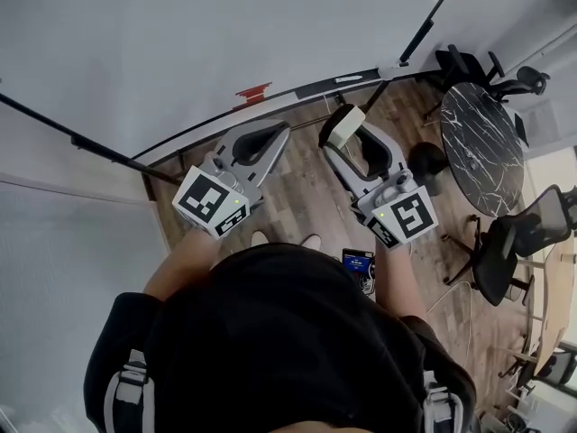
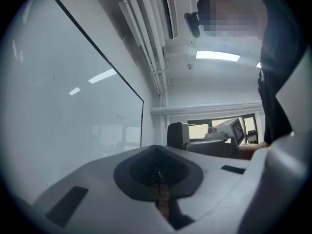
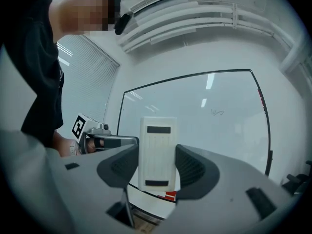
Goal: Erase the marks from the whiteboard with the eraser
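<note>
The whiteboard point(image 1: 225, 34) fills the wall ahead of me. A small dark squiggle point(image 3: 217, 112) is on it in the right gripper view, and a faint mark point(image 2: 119, 116) shows on the whiteboard point(image 2: 63, 96) in the left gripper view. My right gripper point(image 1: 352, 138) is shut on the white eraser point(image 1: 345, 124), held short of the board. In its own view the eraser point(image 3: 157, 145) stands upright between the jaws of the right gripper point(image 3: 157, 161). My left gripper point(image 1: 270, 133) is beside it, shut and holding nothing; the left gripper point(image 2: 157, 150) points along the board.
A red item point(image 1: 253, 91) lies on the board's bottom ledge. A round black marble table point(image 1: 482, 147) and office chairs point(image 1: 505, 251) stand at the right on the wood floor. A black pole point(image 1: 81, 142) crosses the left side.
</note>
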A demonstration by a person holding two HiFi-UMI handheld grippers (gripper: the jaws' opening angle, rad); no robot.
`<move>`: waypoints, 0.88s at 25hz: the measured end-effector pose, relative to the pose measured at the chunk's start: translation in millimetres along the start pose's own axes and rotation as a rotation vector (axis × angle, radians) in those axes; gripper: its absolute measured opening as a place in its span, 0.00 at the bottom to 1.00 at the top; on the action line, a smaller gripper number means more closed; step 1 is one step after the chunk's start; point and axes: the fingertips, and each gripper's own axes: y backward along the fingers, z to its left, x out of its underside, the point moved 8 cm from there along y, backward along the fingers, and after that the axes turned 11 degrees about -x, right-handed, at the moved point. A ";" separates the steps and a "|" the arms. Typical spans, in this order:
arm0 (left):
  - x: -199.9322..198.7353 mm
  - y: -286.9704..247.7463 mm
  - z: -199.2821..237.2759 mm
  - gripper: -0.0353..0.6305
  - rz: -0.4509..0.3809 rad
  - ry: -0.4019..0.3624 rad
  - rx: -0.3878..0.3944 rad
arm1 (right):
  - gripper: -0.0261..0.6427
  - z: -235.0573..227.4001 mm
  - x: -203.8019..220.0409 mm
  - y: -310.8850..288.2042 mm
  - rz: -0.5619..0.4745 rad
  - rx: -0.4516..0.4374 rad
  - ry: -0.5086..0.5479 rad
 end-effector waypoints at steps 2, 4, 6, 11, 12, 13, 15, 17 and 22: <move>0.6 -2.4 -3.1 0.06 0.000 0.002 -0.001 | 0.39 -2.0 0.5 4.5 0.002 -0.001 -0.002; 0.4 -5.3 -6.4 0.06 0.006 -0.001 -0.006 | 0.39 -4.5 0.1 8.7 0.000 -0.001 -0.006; -4.7 -10.9 -14.5 0.06 0.014 -0.011 -0.014 | 0.39 -8.4 -6.0 17.5 -0.019 -0.010 -0.011; -9.0 -28.3 -29.9 0.06 0.022 -0.027 -0.039 | 0.39 -22.1 -14.0 31.7 -0.037 -0.048 0.021; -8.1 -31.9 -32.6 0.06 0.022 -0.030 -0.044 | 0.39 -25.1 -13.2 33.5 -0.030 -0.056 0.030; -7.2 -35.9 -35.7 0.06 0.022 -0.032 -0.049 | 0.39 -28.3 -12.1 35.8 -0.024 -0.063 0.036; -5.2 -45.4 -42.8 0.06 0.025 -0.036 -0.062 | 0.39 -36.0 -9.2 41.7 -0.016 -0.076 0.039; -2.6 -55.1 -50.6 0.06 0.035 -0.047 -0.076 | 0.39 -44.2 -5.1 48.5 -0.010 -0.083 0.035; -1.2 -71.5 -64.4 0.06 0.045 -0.051 -0.103 | 0.39 -60.3 2.1 59.9 0.009 -0.089 0.041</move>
